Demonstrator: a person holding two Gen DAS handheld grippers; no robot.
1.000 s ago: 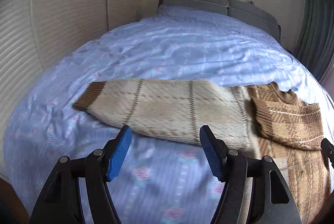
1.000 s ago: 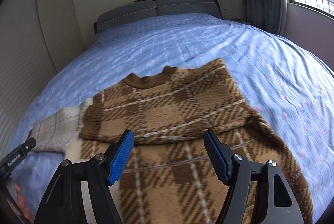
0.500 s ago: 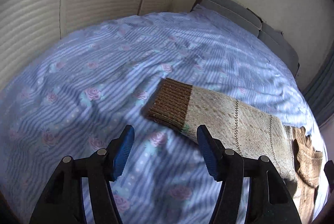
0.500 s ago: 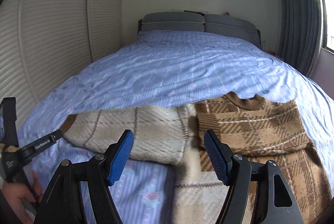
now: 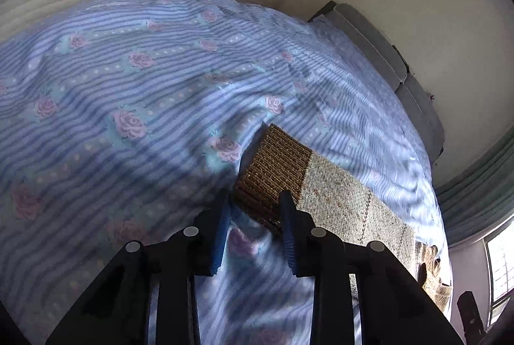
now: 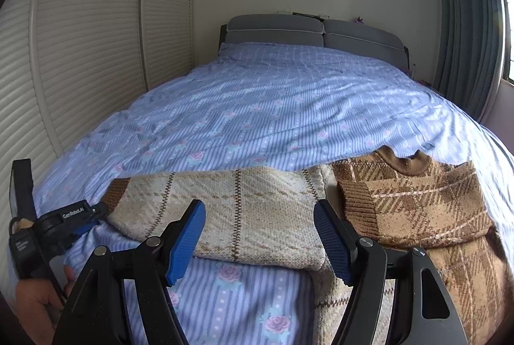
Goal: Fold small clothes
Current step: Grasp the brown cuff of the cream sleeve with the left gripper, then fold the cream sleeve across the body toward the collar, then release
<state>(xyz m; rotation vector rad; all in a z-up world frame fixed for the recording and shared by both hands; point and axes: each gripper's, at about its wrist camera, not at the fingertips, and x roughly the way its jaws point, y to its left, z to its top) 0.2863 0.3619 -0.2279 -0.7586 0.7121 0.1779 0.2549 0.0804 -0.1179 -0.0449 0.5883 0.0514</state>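
Note:
A brown plaid sweater (image 6: 417,203) lies flat on the bed, collar (image 6: 408,162) toward the headboard. One sleeve is folded across its chest; the other sleeve (image 6: 244,210), cream-coloured, stretches out to the left and ends in a brown ribbed cuff (image 5: 273,165). My left gripper (image 5: 254,203) is down at that cuff, rolled to one side. Its jaws are closing with the cuff's near corner between them, and the pads do not clearly press. My right gripper (image 6: 259,216) hovers open over the sleeve near the shoulder, holding nothing.
A blue floral cover (image 6: 273,107) spreads over the whole bed up to the grey headboard (image 6: 314,33). Louvred cupboard doors (image 6: 80,56) run along the left side, and a curtain (image 6: 465,23) hangs at the right. A person's hand (image 6: 35,303) holds the left gripper.
My left gripper slid left along the sleeve to its cuff, sank, rolled, and its jaws narrowed. My right gripper swung left from the sweater's body to the sleeve and stayed open.

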